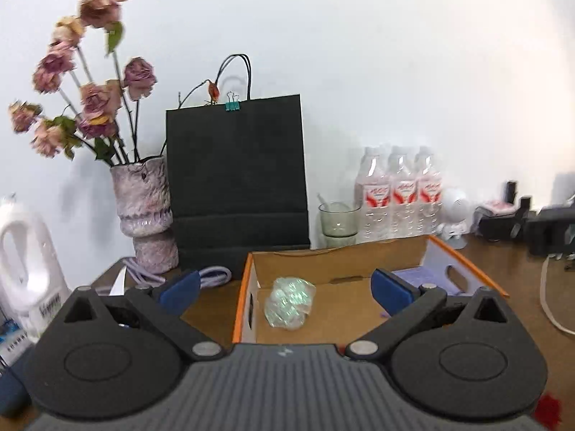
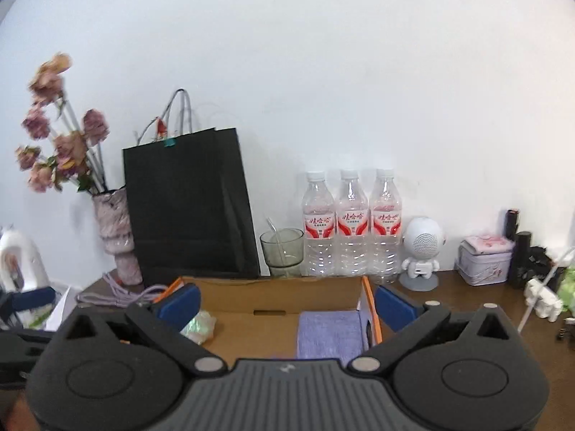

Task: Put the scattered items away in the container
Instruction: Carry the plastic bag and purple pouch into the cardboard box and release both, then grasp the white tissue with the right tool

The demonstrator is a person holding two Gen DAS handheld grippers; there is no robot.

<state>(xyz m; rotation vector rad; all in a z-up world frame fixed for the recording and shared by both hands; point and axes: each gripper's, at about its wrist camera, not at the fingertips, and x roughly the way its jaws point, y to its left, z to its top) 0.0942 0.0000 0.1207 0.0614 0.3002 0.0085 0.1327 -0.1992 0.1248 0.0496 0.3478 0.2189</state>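
On my left feed the left tongs (image 1: 285,289) stand spread wide, blue pads (image 1: 179,292) well apart, with nothing gripped between them. Past them I see the cardboard box (image 1: 337,258) with its orange rim sitting on the brown tabletop (image 1: 510,269). A crumpled, shiny greenish wrapper (image 1: 290,302) lies on the box floor near the left wall, apart from both pads. At the right end of the box a purple cloth (image 1: 420,273) shows, partly hidden behind the right pad.

On my right feed the right tongs (image 2: 287,307) are also spread wide and carry nothing. I look over the same box (image 2: 280,289): the purple cloth (image 2: 329,334) lies folded against its right wall, and the wrapper (image 2: 201,325) peeks out behind the left pad.

Behind the box, along the white wall, I can make out a black paper bag (image 2: 187,204) with a teal clip, a vase of faded pink flowers (image 1: 143,201) to its left, a glass cup (image 2: 282,249), 3 water bottles (image 2: 350,222) in a row, and a small white robot figure (image 2: 422,251). A purple cable (image 1: 212,274) lies coiled on the tabletop left of the box, and a white jug (image 1: 25,265) stands at the far left.
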